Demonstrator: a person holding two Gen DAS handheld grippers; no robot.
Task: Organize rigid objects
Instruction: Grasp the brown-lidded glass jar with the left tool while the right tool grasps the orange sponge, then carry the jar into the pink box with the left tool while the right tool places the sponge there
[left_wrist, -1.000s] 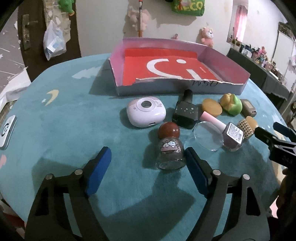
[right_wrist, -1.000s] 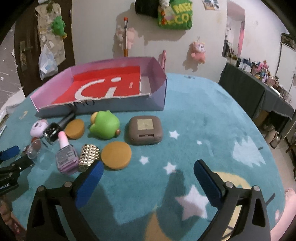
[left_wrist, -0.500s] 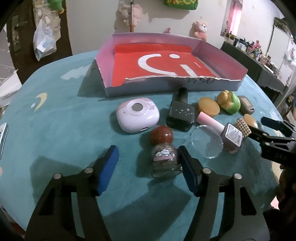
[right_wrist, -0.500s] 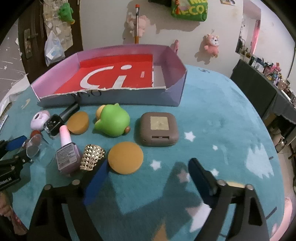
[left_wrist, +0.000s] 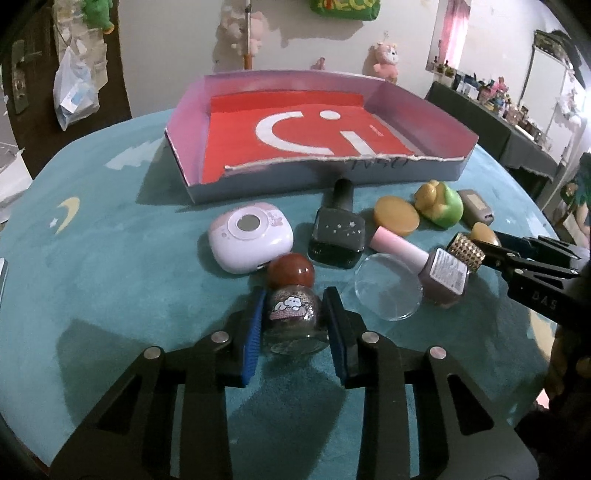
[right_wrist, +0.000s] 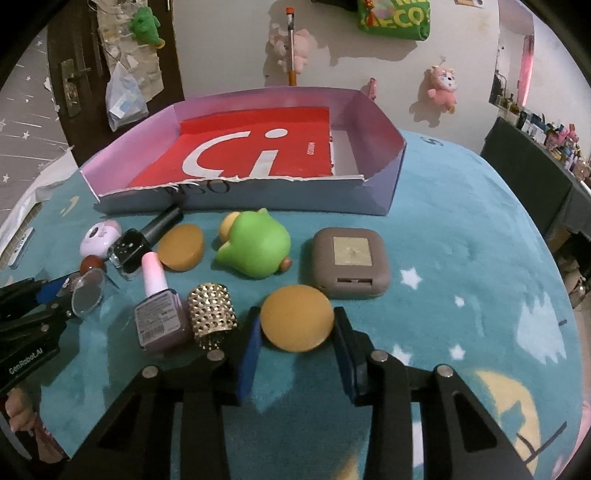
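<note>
Bottle (left_wrist: 293, 314) crowded by lens (left_wrist: 388, 286) (touching?), case (left_wrist: 251, 236)

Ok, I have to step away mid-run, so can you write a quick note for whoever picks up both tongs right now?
Left tongs: shut on the small clear glitter bottle with the round red-brown cap, which is on the teal rug.
Right tongs: closing around the round flat orange disc; blue pads look to be at its edges.
Done: nothing is in the shallow cardboard tray with the red liner.
Left: both of these, plus the pink-capped polish bottle, gold studded cylinder, green toy, brown square case and the rest, all lying in front of the tray.
</note>
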